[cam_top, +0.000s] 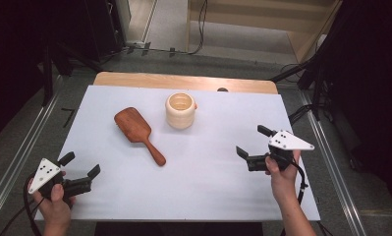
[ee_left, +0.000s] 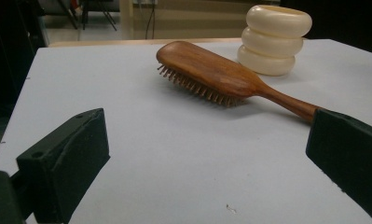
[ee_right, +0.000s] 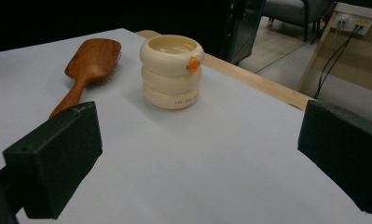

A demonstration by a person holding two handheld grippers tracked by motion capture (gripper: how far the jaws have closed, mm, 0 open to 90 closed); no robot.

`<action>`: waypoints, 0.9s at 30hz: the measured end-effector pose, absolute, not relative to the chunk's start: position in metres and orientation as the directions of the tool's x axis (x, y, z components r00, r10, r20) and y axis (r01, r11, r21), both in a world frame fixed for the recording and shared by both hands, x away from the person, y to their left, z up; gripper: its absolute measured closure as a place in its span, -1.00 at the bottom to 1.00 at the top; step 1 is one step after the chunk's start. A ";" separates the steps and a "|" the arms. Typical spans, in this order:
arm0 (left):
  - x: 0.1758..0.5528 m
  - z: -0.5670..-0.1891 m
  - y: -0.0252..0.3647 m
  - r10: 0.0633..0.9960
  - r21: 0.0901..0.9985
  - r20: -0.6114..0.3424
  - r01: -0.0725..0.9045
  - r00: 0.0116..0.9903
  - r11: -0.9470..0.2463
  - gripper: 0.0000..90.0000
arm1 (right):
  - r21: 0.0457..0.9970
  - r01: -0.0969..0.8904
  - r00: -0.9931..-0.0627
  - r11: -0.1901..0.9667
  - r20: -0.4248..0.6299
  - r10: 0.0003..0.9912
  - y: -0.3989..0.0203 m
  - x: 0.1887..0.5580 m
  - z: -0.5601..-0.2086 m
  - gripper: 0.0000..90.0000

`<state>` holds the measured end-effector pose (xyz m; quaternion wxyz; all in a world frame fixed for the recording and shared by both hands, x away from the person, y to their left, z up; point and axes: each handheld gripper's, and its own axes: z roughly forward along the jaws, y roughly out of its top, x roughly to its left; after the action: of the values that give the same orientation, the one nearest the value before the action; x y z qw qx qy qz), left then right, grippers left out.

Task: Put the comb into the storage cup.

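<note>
A brown wooden hairbrush lies bristles down on the white table top, its handle pointing toward the near right. Right of its head stands a cream ribbed cup with a small orange knob on its side. My left gripper is open near the table's front left corner, empty, facing the hairbrush and the cup. At the right my right gripper is open and empty, aimed at the cup and the hairbrush.
A wooden strip runs along the table's far edge. Beyond it are cables on the floor and dark stands at both sides. Metal rails flank the table.
</note>
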<state>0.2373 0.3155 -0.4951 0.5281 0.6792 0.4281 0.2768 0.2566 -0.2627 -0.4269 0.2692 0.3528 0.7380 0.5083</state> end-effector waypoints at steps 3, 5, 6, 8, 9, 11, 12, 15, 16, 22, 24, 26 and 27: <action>0.237 -0.495 0.315 0.875 0.953 -0.069 0.290 0.480 -0.084 -1.00 | 0.941 0.236 -0.615 0.242 -0.048 0.787 -0.252 0.263 -0.422 -1.00; 0.237 -0.495 0.314 0.875 0.953 -0.063 0.291 0.480 -0.091 -1.00 | 0.939 0.240 -0.619 0.245 -0.046 0.784 -0.245 0.267 -0.419 -1.00; 0.237 -0.495 0.314 0.874 0.952 -0.060 0.290 0.482 -0.095 -1.00 | 0.939 0.240 -0.622 0.248 -0.047 0.782 -0.241 0.269 -0.418 -1.00; 0.237 -0.495 0.313 0.873 0.951 -0.053 0.291 0.486 -0.104 -1.00 | 0.936 0.244 -0.628 0.254 -0.047 0.777 -0.233 0.274 -0.415 -1.00; 0.237 -0.495 0.313 0.872 0.951 -0.054 0.292 0.486 -0.104 -1.00 | 0.935 0.244 -0.633 0.258 -0.047 0.773 -0.229 0.277 -0.414 -1.00; 0.238 -0.495 0.314 0.870 0.951 -0.056 0.291 0.490 -0.103 -1.00 | 0.932 0.238 -0.643 0.274 -0.060 0.763 -0.221 0.281 -0.412 -1.00; 0.238 -0.495 0.314 0.870 0.951 -0.057 0.292 0.489 -0.102 -1.00 | 0.930 0.238 -0.650 0.280 -0.062 0.758 -0.217 0.283 -0.411 -1.00; 0.238 -0.495 0.314 0.869 0.952 -0.063 0.290 0.490 -0.094 -1.00 | 0.934 0.218 -0.666 0.283 -0.069 0.743 -0.206 0.288 -0.408 -1.00; 0.238 -0.495 0.314 0.869 0.952 -0.064 0.291 0.490 -0.093 -1.00 | 0.934 0.223 -0.669 0.280 -0.062 0.741 -0.203 0.289 -0.407 -1.00; 0.238 -0.495 0.314 0.868 0.952 -0.066 0.291 0.492 -0.093 -1.00 | 0.929 0.231 -0.691 0.290 -0.053 0.721 -0.182 0.302 -0.403 -1.00; 0.238 -0.495 0.314 0.868 0.952 -0.063 0.290 0.493 -0.096 -1.00 | 0.926 0.233 -0.697 0.298 -0.054 0.715 -0.175 0.306 -0.402 -1.00; 0.238 -0.495 0.314 0.867 0.952 -0.061 0.291 0.494 -0.098 -1.00 | 0.922 0.236 -0.705 0.307 -0.055 0.707 -0.168 0.309 -0.402 -1.00; 0.238 -0.495 0.314 0.868 0.952 -0.061 0.291 0.494 -0.098 -1.00 | 0.920 0.240 -0.708 0.310 -0.053 0.704 -0.164 0.311 -0.402 -1.00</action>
<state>0.2377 0.3141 -0.4952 0.5231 0.6878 0.4210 0.2756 0.3111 -0.1641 -0.4020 0.2310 0.3042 0.7756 0.5026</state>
